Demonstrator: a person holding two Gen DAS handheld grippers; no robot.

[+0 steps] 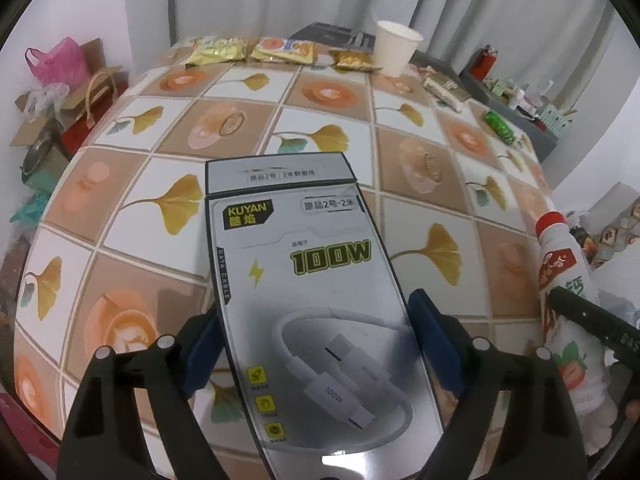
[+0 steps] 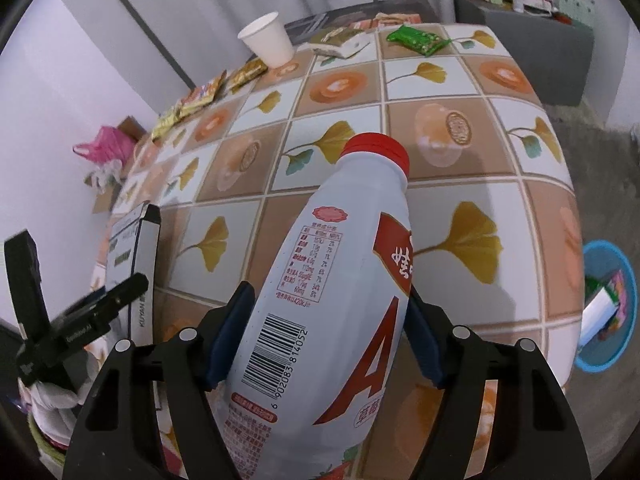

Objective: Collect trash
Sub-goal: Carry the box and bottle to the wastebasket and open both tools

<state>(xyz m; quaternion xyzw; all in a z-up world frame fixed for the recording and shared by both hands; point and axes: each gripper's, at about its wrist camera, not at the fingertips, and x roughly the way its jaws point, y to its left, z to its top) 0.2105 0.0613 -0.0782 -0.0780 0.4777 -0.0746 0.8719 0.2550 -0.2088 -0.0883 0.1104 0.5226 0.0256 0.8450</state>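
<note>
Left hand-held gripper [image 1: 316, 344] pinching cable box [image 1: 316, 300] across its sides; right hand-held gripper [image 2: 326, 334] clamping milk bottle [image 2: 332, 300]. Both above counter [image 2: 440, 208]. Blue bin [image 2: 608, 304] right of right gripper: keep grips firm, carry over rim before releasing.

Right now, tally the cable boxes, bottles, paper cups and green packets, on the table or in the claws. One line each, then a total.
Cable box: 1
Bottle: 1
Paper cup: 1
Green packet: 1
Total: 4
</note>
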